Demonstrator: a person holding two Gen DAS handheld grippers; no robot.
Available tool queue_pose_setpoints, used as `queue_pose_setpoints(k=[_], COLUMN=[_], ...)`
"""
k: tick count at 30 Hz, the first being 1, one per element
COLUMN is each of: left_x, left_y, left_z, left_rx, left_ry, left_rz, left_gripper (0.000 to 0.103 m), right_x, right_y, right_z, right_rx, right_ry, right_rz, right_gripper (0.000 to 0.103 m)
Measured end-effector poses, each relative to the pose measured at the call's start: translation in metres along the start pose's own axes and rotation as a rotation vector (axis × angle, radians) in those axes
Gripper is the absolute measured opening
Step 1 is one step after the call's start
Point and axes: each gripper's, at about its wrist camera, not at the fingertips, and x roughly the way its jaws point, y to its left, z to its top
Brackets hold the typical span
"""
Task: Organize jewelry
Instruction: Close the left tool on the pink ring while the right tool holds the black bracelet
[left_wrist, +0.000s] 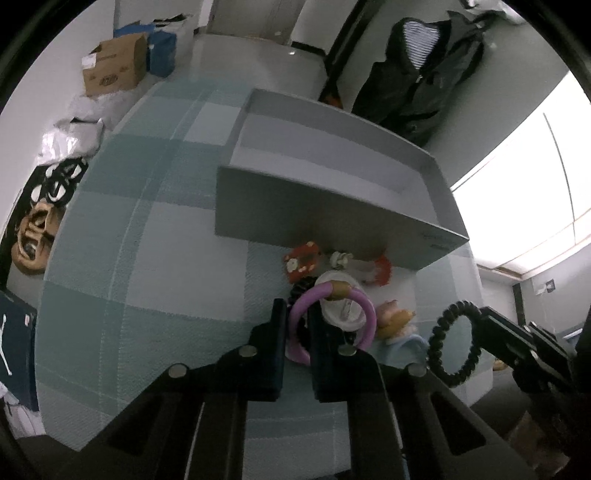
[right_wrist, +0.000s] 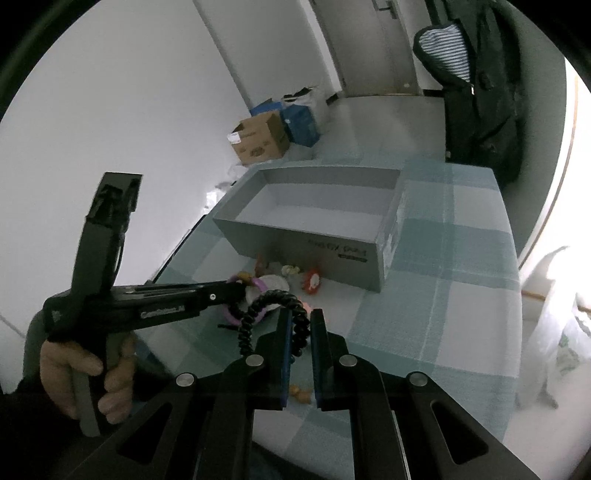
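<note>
White walls (right_wrist: 129, 92) enclose a pale floor (right_wrist: 380, 110). A checked tablecloth (right_wrist: 454, 277) covers the table. Cardboard box (right_wrist: 260, 138) stands against the wall; dark jacket (right_wrist: 480, 92) hangs near a bright window (left_wrist: 517, 192).

Home room; coat (right_wrist: 480, 92) hanging, checked tablecloth (right_wrist: 443, 295), cardboard box (right_wrist: 260, 138)
</note>
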Motion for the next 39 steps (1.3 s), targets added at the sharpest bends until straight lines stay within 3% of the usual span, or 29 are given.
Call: queue_pose_setpoints(k=[8, 16, 23, 25, 36, 39], left_x=[-0.013, -0.008, 0.005, 0.008, 0.002, 0.006], left_y=[-0.006, 0.016, 0.02, 0.019, 0.018, 0.016], left_z=[0.001, 0.005, 0.003, 0.002, -0.003, -0.003], left_rx=[0.001, -0.134, -0.173, -0.161, -0.177, -0.154], left_ry=[-0.046, -0.015, 0.044, 0.068, 0.107, 0.123], left_rz=[-0.017, -0.147, -0.102, -0.059, -0.101, -0.06], left_gripper=[0.006, 0.006, 0.007, 0.007, 0.01, 0.01], right_x=[-0.007, -0.004, -0.003, -0.004, -0.002, 0.0], right_y=[0.001, 0.001, 0.003, 0.003, 0.002, 0.002], right_z=[0.004, 0.004, 0.004, 0.004, 0.001, 0.001], right_rx=[0.004, 0.005, 0.0, -0.001, 0.0, -0.004], right_ry=[-0.035, -0.028, -0.023, -0.025, -0.021, -0.012], right_rz=[0.003, -0.003, -0.005, -0.002, -0.006, -0.012], right_gripper=[0.009, 0.009, 0.009, 0.009, 0.009, 0.009])
